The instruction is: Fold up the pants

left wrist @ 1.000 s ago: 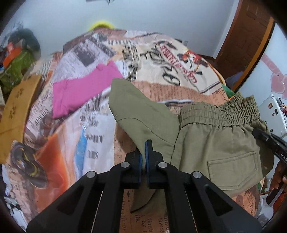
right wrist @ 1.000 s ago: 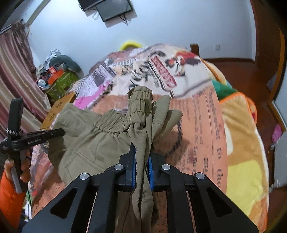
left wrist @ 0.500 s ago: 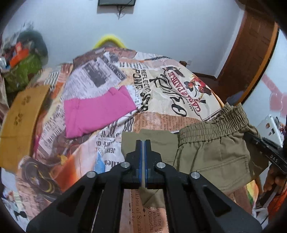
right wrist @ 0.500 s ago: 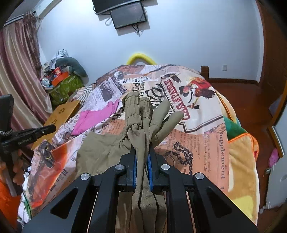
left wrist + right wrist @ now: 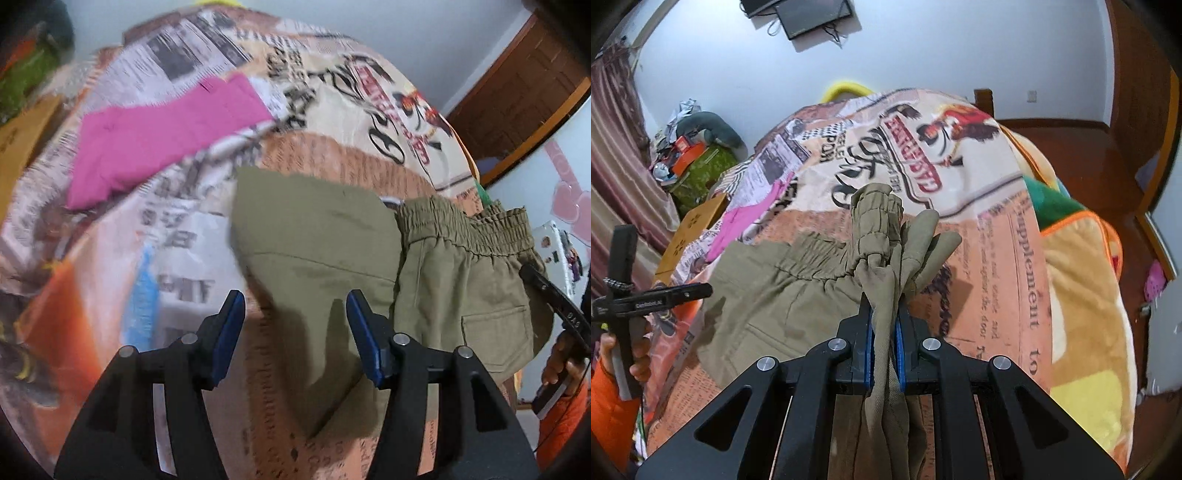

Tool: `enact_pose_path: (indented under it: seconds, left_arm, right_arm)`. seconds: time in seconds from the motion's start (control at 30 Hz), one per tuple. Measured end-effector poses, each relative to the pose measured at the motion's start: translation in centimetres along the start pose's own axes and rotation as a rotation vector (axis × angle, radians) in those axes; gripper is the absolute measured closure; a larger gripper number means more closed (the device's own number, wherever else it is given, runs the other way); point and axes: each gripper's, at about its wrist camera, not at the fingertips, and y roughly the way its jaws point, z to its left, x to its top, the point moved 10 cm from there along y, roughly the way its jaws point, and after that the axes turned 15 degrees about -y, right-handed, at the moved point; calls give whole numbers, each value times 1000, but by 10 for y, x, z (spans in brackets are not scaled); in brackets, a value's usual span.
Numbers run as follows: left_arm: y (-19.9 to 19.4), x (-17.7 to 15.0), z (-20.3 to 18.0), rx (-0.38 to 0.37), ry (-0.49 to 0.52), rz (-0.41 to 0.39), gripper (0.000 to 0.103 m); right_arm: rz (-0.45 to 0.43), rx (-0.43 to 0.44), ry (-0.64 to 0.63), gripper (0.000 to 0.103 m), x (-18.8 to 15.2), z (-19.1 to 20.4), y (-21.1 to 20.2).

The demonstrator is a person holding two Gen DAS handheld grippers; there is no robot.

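Olive-green pants (image 5: 325, 251) lie on the newspaper-print bedspread (image 5: 369, 110), with one leg folded over toward the elastic waistband (image 5: 461, 229). My left gripper (image 5: 293, 299) hovers just above that folded leg. Its jaws are opening, the blue pads (image 5: 229, 332) stand well apart, and the cloth lies loose below them, not pinched. My right gripper (image 5: 884, 314) is shut on a bunched corner of the waistband (image 5: 875, 214), which sticks up past the fingertips. More of the pants (image 5: 783, 280) spreads out to its left and hangs below the jaws.
A folded pink garment (image 5: 155, 136) lies further up the bed. A cardboard piece (image 5: 694, 225) and a pile of clutter (image 5: 690, 155) sit off the bed's left side. A yellow-orange blanket (image 5: 1082, 295) covers the right edge. A hand in an orange sleeve (image 5: 639, 365) holds the left gripper.
My left gripper was shut on the pants leg and now stands open, lower over the bed, and the leg lies flat. My right gripper keeps its grip on the waistband.
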Motion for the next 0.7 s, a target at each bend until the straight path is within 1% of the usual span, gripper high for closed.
enact_pose_path:
  seconds: [0.07,0.1,0.17,0.2,0.23,0.33,0.47,0.53,0.63,0.7]
  left_arm:
    - [12,-1,-2,3,2,23,47]
    - [18,-1,-4,7,9,28,51]
    - [23,0,-9,-11,8,31,75]
    - [22,1,-12,-26,4,26,82]
    - [21,3,-15,-38,2,19,92]
    - [15,9,-23,-12,19,-28,97]
    - [6,11,-32,57,55,-59,98]
    - [-1,13,-37,64,68,-72,99]
    - [-20,20,-46,48,84,-105,100]
    - [-35,28,-49,49,96,-140,100]
  right_arm:
    - [9,5,9,94,-6,-3,3]
    - [11,7,13,94,-8,-4,4]
    - [15,15,27,94,-13,-7,6]
    - [16,19,33,94,-15,-9,7]
    - [17,22,37,94,-16,-10,8]
    - [15,26,39,94,-18,-11,8]
    - [0,23,23,94,-10,-10,4]
    - [-9,23,8,94,-5,-8,2]
    - [-28,17,-26,94,9,-3,-4]
    - [-41,12,-49,94,19,1,-7]
